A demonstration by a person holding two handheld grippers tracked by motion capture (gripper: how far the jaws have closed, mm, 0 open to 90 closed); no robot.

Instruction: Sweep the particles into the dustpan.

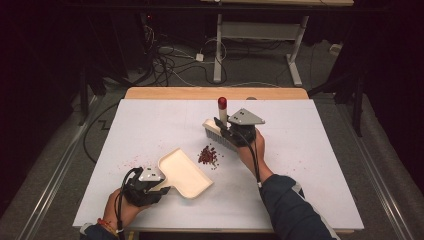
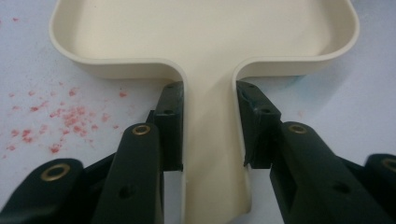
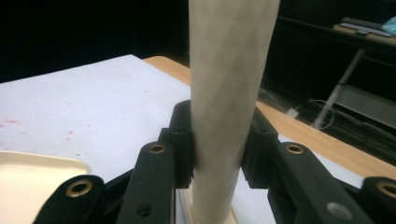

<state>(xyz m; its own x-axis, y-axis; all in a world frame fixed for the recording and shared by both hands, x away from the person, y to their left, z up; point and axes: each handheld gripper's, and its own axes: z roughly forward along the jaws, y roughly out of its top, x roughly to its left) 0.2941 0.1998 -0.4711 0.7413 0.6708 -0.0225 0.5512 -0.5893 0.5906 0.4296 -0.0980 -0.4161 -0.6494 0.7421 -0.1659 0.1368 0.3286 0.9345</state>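
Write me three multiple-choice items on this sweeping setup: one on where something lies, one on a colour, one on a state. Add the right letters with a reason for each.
1. Where does the pile of red bits lie?
A. Inside the dustpan
B. On the white table between the dustpan and the brush
C. On the floor behind the table

2. What colour is the cap on the brush handle's tip?
A. Red
B. Blue
C. Green

3. What is the left tool doing?
A. Hanging open above the table
B. Shut on the brush
C. Shut on the dustpan's handle

Answers:
1 B: in the high view the pile sits on the bare table, between the dustpan and the brush.
2 A: the tip of the handle shows red.
3 C: in the left gripper view both jaws press the cream handle.
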